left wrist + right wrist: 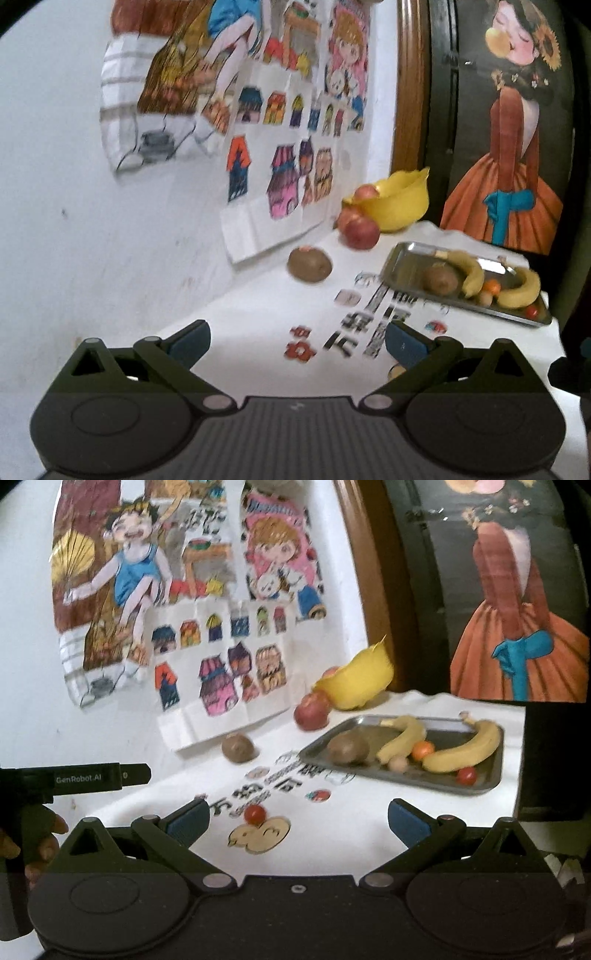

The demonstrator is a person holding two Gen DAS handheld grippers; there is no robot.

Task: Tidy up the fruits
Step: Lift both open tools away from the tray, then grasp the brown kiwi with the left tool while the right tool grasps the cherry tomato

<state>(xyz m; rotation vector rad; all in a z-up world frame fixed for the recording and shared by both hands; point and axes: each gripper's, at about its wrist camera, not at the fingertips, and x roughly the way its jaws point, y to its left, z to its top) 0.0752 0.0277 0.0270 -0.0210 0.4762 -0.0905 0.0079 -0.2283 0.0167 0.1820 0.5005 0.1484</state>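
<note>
Tongs [297, 821] on both sides gape empty; the cherry tomato [255, 814] looks small, slick and squashy, so pinch gently across its middle.

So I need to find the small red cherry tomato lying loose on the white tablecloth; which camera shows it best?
The right wrist view: the small red cherry tomato lies in plain sight ahead of the open right gripper. The left wrist view doesn't show it.

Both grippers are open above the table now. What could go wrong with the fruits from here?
The small red fruit lies loose on the cloth near the right gripper; a nudge may roll it away. The yellow bowl looks tilted beside the apples, so it might tip. The tray is crowded around the bananas.
</note>
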